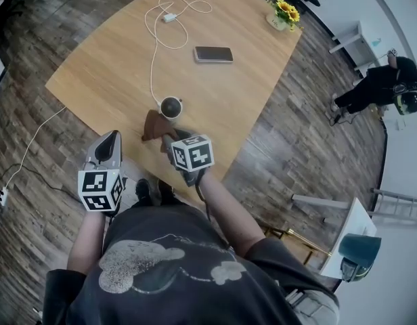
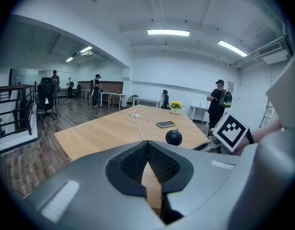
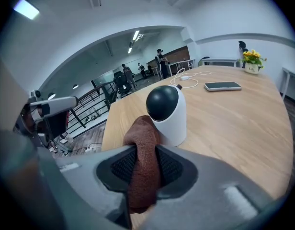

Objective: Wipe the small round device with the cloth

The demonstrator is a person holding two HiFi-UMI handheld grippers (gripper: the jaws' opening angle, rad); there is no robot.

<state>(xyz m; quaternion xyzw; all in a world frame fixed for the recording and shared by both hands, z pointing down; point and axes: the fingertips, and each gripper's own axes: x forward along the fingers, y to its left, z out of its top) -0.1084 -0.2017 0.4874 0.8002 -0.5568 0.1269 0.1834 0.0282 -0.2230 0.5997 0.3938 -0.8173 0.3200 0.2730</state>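
Note:
The small round device [image 1: 170, 107], white with a black domed face, stands near the front edge of the wooden table [image 1: 114, 66]. A brown cloth [image 1: 154, 124] lies bunched just left of and in front of it, touching its base. My right gripper [image 1: 169, 139] is shut on this cloth [image 3: 141, 128], with the device [image 3: 165, 110] right behind the jaws. My left gripper [image 1: 114, 135] hangs off the table's front edge to the left, jaws shut and holding nothing. In the left gripper view the device [image 2: 174, 137] shows ahead to the right of the gripper [image 2: 147, 145].
A phone [image 1: 213, 54] lies flat in the middle of the table. A white cable [image 1: 158, 32] runs from the device to the far side. A pot of yellow flowers [image 1: 284, 12] stands at the far corner. A person [image 1: 384, 87] crouches on the floor at the right.

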